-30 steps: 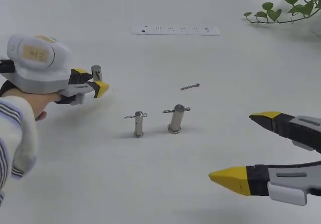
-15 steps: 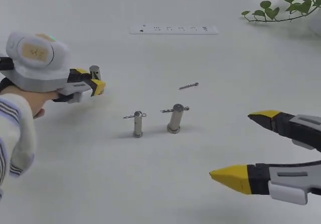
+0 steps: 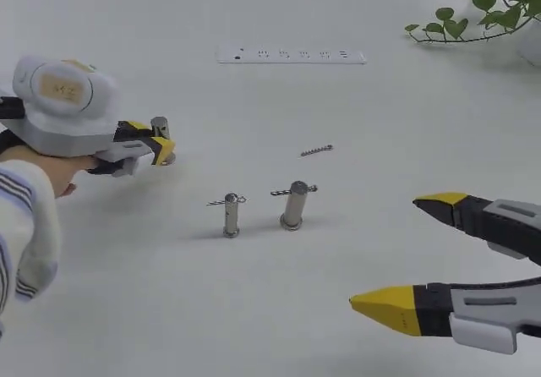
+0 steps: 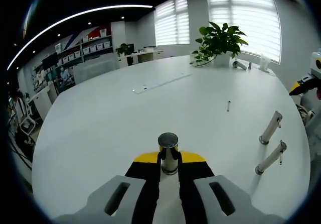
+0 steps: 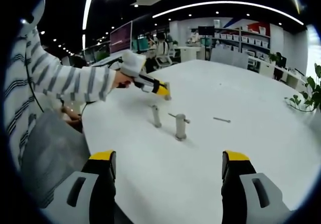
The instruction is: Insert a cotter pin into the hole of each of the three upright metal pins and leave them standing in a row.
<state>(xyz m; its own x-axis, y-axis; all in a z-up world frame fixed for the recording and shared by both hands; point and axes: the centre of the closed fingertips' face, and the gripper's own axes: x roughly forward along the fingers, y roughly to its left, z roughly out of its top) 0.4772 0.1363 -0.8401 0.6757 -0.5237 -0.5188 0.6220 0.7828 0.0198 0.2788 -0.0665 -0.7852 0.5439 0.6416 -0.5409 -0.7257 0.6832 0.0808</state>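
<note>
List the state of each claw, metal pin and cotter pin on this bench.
left claw, shut on the third metal pin.
third metal pin, upright, nothing through it.
right claw, open, holding nothing.
thin metal pin, standing, cotter pin through its hole.
thick metal pin, standing, cotter pin through its hole.
loose cotter pin, lying flat, not inserted.

Head above, gripper views opposed across pins (image 3: pixel 292 206)

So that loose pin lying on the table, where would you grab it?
Probably across its middle, from above. The loose pin lies flat on the table, thin and long, so jaws closing across its length should catch it. The open right gripper is free; the left gripper holds a metal pin.
</note>
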